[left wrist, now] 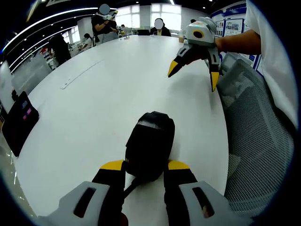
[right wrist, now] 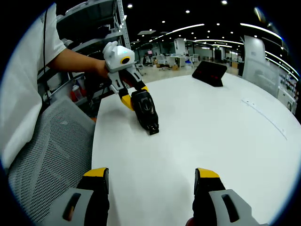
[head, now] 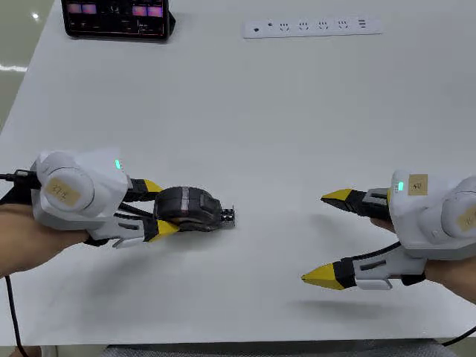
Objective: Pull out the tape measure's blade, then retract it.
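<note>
Left gripper: your jaws pinch the black tape measure by its case. It lies flat on the white table, with the hook tab pointing toward your other hand.
Right gripper: jaws spread, holding nothing, well apart from the tab.
Step, as judged: blade not yet drawn. You need to bring the right jaws across and close them on the tab.
Room: bare tabletop between the grippers; the table's near edge lies close beneath both hands.
Far side: power strip and dark tablet, both well clear.

Left claw low at left, jaws narrowed in a grip; right claw spread wide, well apart.
</note>
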`<state>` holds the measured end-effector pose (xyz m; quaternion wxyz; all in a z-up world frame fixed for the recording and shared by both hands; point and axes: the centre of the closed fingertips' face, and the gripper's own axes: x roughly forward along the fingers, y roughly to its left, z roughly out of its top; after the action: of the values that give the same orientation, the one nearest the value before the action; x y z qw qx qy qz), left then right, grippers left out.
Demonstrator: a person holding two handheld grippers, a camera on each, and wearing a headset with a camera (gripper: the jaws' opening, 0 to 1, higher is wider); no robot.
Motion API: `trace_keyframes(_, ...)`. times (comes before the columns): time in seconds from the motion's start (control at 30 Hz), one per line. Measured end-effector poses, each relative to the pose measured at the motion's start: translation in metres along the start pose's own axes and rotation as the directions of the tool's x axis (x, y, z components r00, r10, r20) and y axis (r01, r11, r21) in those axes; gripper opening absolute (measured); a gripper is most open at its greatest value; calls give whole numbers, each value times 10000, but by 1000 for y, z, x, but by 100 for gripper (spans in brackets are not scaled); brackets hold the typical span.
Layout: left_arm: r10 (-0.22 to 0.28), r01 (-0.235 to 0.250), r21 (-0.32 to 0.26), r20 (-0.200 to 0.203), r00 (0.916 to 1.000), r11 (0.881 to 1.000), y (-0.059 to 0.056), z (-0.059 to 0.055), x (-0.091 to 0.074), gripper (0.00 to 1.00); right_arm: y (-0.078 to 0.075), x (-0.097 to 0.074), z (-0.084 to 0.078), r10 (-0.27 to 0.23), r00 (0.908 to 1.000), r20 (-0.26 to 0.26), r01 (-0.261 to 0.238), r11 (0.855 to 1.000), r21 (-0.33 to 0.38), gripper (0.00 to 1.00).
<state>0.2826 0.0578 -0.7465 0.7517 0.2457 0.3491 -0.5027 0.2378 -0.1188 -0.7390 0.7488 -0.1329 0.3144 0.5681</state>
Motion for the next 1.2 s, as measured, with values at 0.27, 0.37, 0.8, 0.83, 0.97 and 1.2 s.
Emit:
trace_keyframes(0.27,-56,61,214,-239,9997,9998,0,-1,1,26,-6,1,2,-214,9997,154,215,9998,-50,71)
trace_keyframes(0.37,-72,82,312,-306,9995,9995,1,-1,1,25,-8,1,5,-248,9994,243,250,9996,-87,69)
trace_keyframes(0.8,-175,209,549,-619,9979,9983,0,-3,2,24,-18,18,18,-181,9976,674,214,9986,-482,57)
trace_keyframes(0.83,-178,217,591,-652,9977,9980,0,-3,2,24,-18,21,19,-111,9978,652,148,9983,-572,57)
trace_keyframes(0.97,-203,247,609,-708,9973,9978,0,-3,2,24,-20,29,21,48,9976,690,6,9970,-769,53)
trace_keyframes(1.2,-107,153,615,-748,9971,9980,1,-3,2,24,-25,45,27,264,9951,949,-180,9960,-879,50)
